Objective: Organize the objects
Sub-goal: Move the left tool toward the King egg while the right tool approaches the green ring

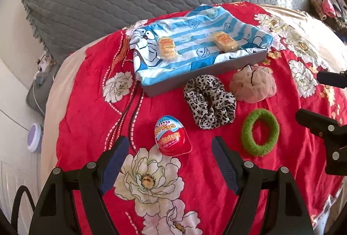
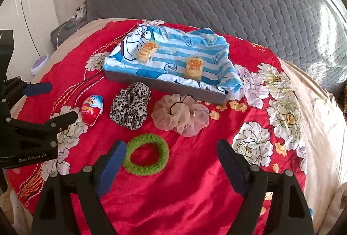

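left tongs (image 1: 169, 159) agape | glossy plastic egg (image 1: 172, 137) | fuzzy green ring (image 1: 260, 132)

1. The right tongs (image 2: 171, 154) stand wide apart over the red floral bedspread (image 2: 195, 191), with nothing gripped.
2. A green hair ring (image 2: 145, 153) lies just beside their left finger.
3. Beyond lie a leopard scrunchie (image 2: 130, 105), a beige scrunchie (image 2: 181, 117) and a chocolate egg (image 2: 92, 109).
4. The left tongs (image 2: 57, 102) enter at the left edge.

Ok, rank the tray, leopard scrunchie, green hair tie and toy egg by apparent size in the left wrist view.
1. Tray, clearly largest.
2. Leopard scrunchie.
3. Green hair tie and toy egg: near alike; the tie's ring spans slightly more.
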Tool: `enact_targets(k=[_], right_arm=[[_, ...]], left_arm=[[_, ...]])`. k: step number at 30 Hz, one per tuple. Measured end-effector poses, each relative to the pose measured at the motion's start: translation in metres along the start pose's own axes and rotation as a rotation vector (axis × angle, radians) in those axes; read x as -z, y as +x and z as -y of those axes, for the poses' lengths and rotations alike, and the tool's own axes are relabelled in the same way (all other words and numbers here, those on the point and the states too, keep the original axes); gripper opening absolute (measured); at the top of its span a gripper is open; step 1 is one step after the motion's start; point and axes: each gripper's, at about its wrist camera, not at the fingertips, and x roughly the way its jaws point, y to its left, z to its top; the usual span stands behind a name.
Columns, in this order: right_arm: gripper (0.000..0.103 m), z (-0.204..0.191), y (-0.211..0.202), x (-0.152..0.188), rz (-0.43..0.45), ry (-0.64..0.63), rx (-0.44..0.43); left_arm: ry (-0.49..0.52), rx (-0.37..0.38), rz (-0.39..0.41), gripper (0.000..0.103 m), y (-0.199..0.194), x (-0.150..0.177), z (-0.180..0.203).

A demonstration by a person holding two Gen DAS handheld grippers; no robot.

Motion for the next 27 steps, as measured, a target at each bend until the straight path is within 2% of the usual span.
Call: enact_targets(k=[9,27], right_arm=[[0.085,-0.007,0.018,0.007,-0.03,-0.013,-0.019],[0.085,-0.01,0.032,0.014,-0.061,-0.012,-0.032]], left_arm=[[-0.024,0.021,-0.038,0.08,0.018,0.007,-0.004],[-0.042,0.013,-0.031,0.08,0.025,0.01,-0.007]])
